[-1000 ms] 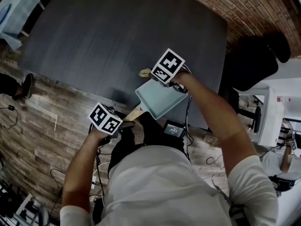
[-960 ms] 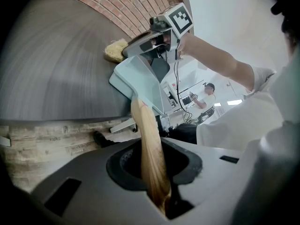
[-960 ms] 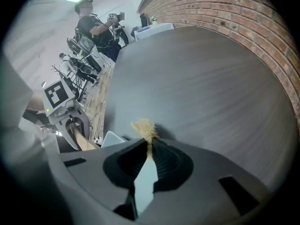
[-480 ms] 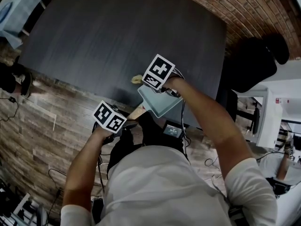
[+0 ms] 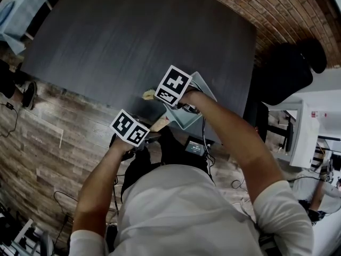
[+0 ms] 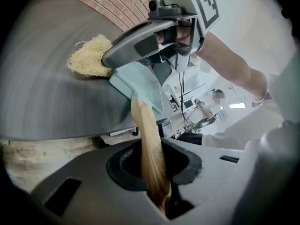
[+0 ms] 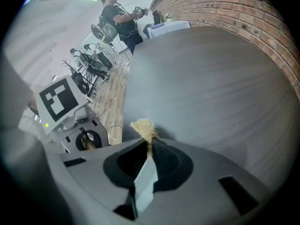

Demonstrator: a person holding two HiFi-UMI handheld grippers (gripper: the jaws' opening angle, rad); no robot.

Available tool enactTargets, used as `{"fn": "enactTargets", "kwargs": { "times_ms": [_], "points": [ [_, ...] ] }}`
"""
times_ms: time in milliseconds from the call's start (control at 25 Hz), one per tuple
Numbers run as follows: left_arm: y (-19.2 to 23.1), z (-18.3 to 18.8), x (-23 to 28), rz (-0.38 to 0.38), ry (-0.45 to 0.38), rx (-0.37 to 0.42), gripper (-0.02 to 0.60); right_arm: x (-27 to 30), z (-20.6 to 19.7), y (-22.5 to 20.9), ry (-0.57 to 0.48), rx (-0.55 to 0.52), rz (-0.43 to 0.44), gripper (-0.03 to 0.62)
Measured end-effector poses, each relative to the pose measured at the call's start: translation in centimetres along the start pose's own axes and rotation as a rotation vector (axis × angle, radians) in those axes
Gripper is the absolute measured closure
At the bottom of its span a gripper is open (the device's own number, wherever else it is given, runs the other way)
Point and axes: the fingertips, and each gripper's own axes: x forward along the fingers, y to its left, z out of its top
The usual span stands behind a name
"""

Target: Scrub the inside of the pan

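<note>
A pale teal pan with a wooden handle hangs tilted over the near edge of the dark table. My left gripper is shut on that handle, which runs up out of the jaws to the pan. My right gripper is shut on a tan fibrous scrubber, held beyond the pan's left rim above the table. The scrubber pokes from the right gripper. Between the right jaws I see its tuft and a pale strip.
A black chair stands to the right of the table. A blue-covered table is at the far left. A person stands beyond the table's far end. Brick flooring borders the table.
My right gripper has carried the scrubber leftward, from over the pan to past its left rim. The pan has tipped, its right rim now raised.
</note>
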Motion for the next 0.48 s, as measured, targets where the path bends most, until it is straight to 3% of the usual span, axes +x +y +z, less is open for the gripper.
{"fn": "enactTargets", "kwargs": {
  "times_ms": [240, 360, 480],
  "points": [
    [-0.1, 0.3, 0.3, -0.006, -0.002, -0.007, 0.497, 0.0, 0.9, 1.9, -0.033, -0.044, 0.032, 0.556],
    [-0.1, 0.4, 0.4, -0.009, 0.000, -0.011, 0.497, -0.6, 2.2, 2.8, -0.095, -0.061, 0.052, 0.556],
    [-0.2, 0.6, 0.7, -0.009, -0.009, -0.019, 0.499, -1.5, 3.3, 3.5, -0.174, -0.010, 0.102, 0.556]
  ]
}}
